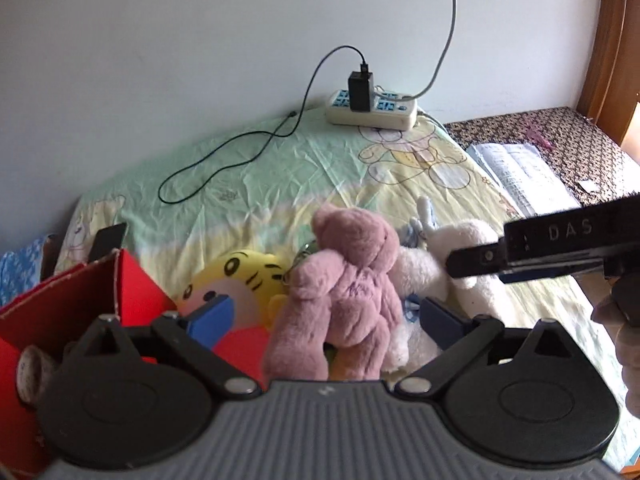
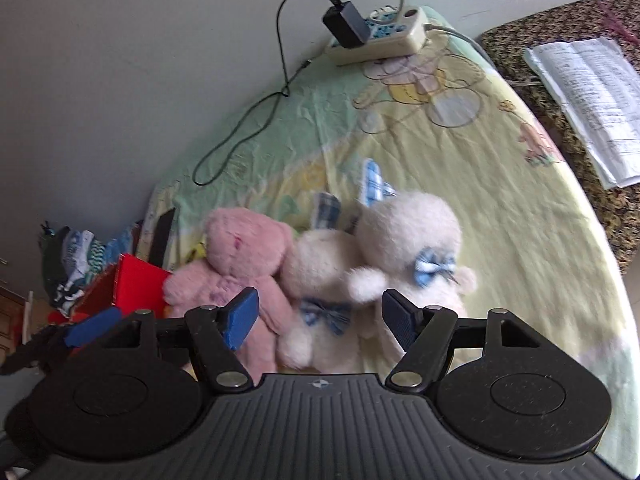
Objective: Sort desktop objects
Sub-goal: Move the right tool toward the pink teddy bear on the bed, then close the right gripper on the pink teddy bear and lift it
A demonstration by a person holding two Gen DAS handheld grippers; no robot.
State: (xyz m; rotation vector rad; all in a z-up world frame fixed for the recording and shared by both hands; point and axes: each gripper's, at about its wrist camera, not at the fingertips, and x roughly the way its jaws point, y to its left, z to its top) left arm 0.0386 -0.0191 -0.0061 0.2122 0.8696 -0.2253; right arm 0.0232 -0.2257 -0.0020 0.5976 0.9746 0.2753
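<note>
1. On the bed, over a wrinkled cartoon-print sheet (image 1: pixel 280 168) in pale green and yellow, a cluster of soft plush toys lies near the front edge.
2. Counted: one fuzzy pink bear (image 1: pixel 344 300), two cream-white plush animals (image 2: pixel 408 240) with blue checked bows pressed against its side, and one round yellow tiger-faced plush (image 1: pixel 240 276) touching the bear's other side.
3. Beside the tiger plush stands a red cardboard box (image 1: pixel 128 288), open-topped with stiff, straight flaps; a brownish plush shape shows at its lower edge, too hidden to identify.
4. By the wall sits one boxy cream power strip (image 1: pixel 372 114) with a black charger (image 1: pixel 360 90) plugged in; its thin black cable (image 1: pixel 224 160) loops loosely over open sheet.
5. An open booklet (image 2: pixel 588 96) lies on the dark patterned cover to the right.
6. Left gripper (image 1: pixel 324 316): blue-padded fingers spread wide either side of the pink bear, not pressing it.
7. Right gripper (image 2: pixel 316 324): fingers spread wide in front of the white toys, holding nothing.
8. Bare sheet between toys and power strip leaves free room.
</note>
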